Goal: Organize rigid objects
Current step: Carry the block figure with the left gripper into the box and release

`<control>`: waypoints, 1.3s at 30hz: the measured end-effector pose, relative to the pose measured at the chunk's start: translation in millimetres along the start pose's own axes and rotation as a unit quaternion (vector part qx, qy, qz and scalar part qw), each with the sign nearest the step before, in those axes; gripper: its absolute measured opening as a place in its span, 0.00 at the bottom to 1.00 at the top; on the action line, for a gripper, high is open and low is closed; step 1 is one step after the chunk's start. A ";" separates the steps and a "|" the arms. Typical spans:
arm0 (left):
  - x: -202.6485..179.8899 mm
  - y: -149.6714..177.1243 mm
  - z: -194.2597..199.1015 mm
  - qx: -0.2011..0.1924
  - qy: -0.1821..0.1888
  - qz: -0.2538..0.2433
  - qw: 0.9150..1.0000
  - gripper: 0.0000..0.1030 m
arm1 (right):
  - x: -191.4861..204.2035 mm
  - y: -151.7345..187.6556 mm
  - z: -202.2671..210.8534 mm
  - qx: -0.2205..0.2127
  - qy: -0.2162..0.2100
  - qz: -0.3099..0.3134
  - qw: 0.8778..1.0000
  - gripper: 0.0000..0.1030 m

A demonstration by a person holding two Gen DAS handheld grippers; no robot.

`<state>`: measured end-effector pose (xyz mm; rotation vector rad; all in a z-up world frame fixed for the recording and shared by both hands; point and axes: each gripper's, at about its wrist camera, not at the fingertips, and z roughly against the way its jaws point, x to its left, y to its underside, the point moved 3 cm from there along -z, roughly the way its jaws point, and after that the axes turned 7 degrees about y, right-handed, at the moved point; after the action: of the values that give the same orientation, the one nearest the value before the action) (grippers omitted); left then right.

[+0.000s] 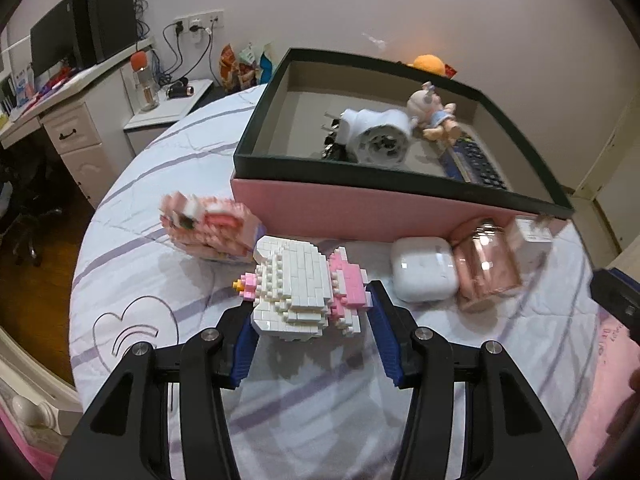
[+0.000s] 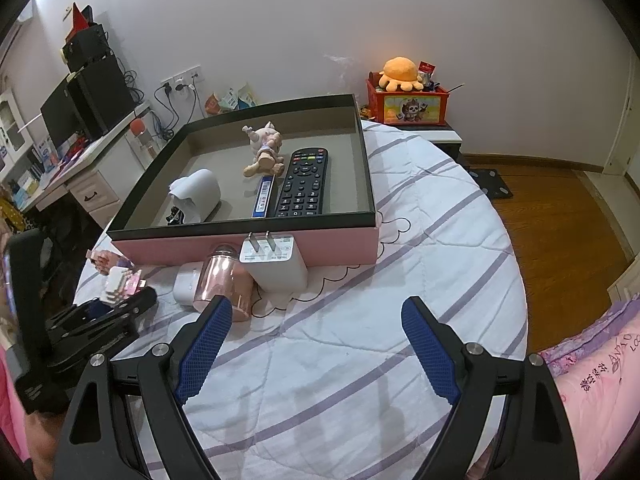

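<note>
My left gripper (image 1: 309,298) is shut on a white and pink brick figure (image 1: 296,280), with a blue pad pressed on each side of it, just over the bed cover. The same figure (image 2: 114,282) shows in the right wrist view at the far left, held in the left gripper (image 2: 120,306). A second, pink brick figure (image 1: 208,226) lies just behind it. My right gripper (image 2: 316,304) hangs open over the striped cover with nothing between its fingers. The pink box with a dark rim (image 1: 400,208) (image 2: 248,244) stands behind both.
In the box lie a white cylinder (image 2: 198,196), a small doll (image 2: 266,148), a blue stick (image 2: 264,196) and a black remote (image 2: 302,184). In front of it are a white earbud case (image 1: 424,268), a pink glass jar (image 1: 486,264) and a white plug charger (image 2: 276,264). A desk (image 1: 72,120) stands at the left.
</note>
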<state>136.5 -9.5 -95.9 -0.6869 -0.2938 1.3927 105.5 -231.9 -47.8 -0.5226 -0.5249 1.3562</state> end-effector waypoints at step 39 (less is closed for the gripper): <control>-11.6 -89.6 -36.1 -0.027 0.002 -0.014 1.000 0.80 | -2.2 -56.6 -38.2 -0.010 0.004 -0.019 1.000 0.85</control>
<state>226.7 -32.7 -67.7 -0.7275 -0.3366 1.3606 172.6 -243.8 -42.0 -0.5322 -0.5402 1.3123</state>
